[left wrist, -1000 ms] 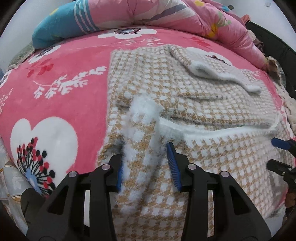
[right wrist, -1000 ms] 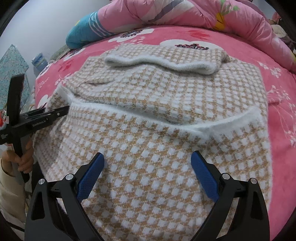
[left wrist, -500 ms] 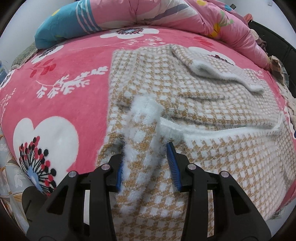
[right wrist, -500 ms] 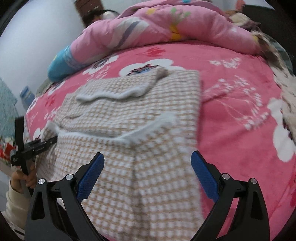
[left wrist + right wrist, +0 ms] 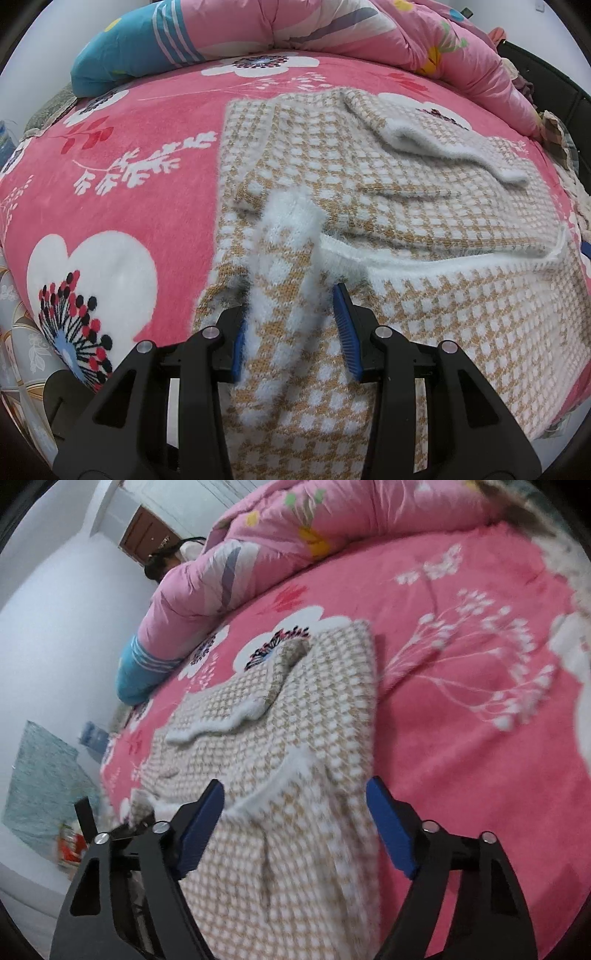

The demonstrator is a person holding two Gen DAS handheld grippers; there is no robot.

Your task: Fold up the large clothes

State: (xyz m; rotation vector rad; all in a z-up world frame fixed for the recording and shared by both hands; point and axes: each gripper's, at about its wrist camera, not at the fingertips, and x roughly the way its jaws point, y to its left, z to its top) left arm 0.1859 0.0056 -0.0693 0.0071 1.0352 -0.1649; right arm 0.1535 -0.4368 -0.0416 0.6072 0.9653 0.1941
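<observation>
A large tan-and-white checked fuzzy sweater (image 5: pixel 424 206) lies partly folded on the pink floral bed, sleeves laid across it. It also shows in the right wrist view (image 5: pixel 295 716). My left gripper (image 5: pixel 291 325) is shut on a bunched fold of the sweater's near left edge, which stands up between the blue pads. My right gripper (image 5: pixel 295 830) is open and empty, tilted, hovering over the sweater's near right part. The left gripper's body shows in the right wrist view (image 5: pixel 110 827) at lower left.
The bed carries a pink floral blanket (image 5: pixel 110 192). A rolled pink quilt (image 5: pixel 332 33) with a blue end lies along the far side. A dark headboard (image 5: pixel 546 85) is at the right. A white wall and blue-green bag (image 5: pixel 40 782) stand left of the bed.
My right gripper has swung right and tilted, away from the sweater's middle toward its right edge. My left gripper has held its fold and barely moved.
</observation>
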